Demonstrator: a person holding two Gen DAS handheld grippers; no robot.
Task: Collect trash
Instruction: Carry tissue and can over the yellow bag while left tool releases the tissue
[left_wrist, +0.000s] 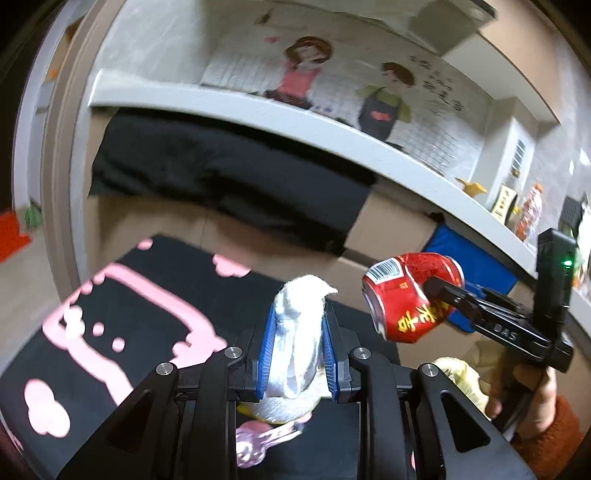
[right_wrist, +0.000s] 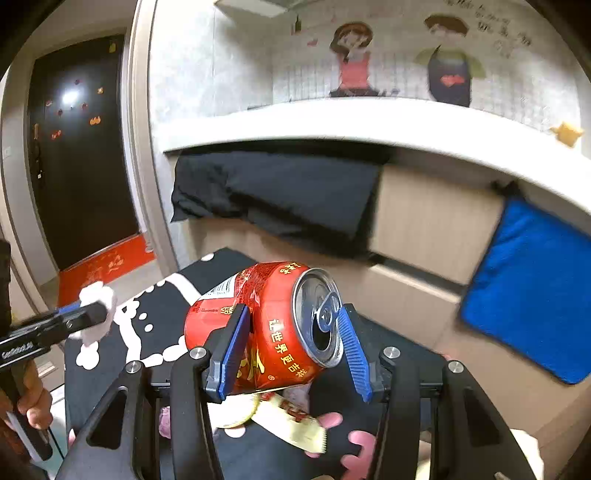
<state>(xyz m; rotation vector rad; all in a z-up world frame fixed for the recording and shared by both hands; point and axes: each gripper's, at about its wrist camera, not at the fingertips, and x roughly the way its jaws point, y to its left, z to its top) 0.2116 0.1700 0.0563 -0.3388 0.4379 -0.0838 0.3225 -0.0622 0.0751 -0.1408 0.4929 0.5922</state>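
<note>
Left wrist view: left gripper (left_wrist: 298, 345) was clamped on a crumpled white tissue (left_wrist: 297, 325), held above the black table with pink print (left_wrist: 122, 295). At 3 o'clock, the right gripper (left_wrist: 439, 291) pinched a dented red drink can (left_wrist: 410, 295). Right wrist view: can (right_wrist: 280, 328) lay sideways between the blue pads (right_wrist: 232, 347), opened top toward 2 o'clock, above a snack wrapper (right_wrist: 295, 424).

Glossy dented metal can (right_wrist: 266, 328), soft crumpled white tissue (left_wrist: 299, 332), ribbed blue plastic pads (right_wrist: 352, 352)
</note>
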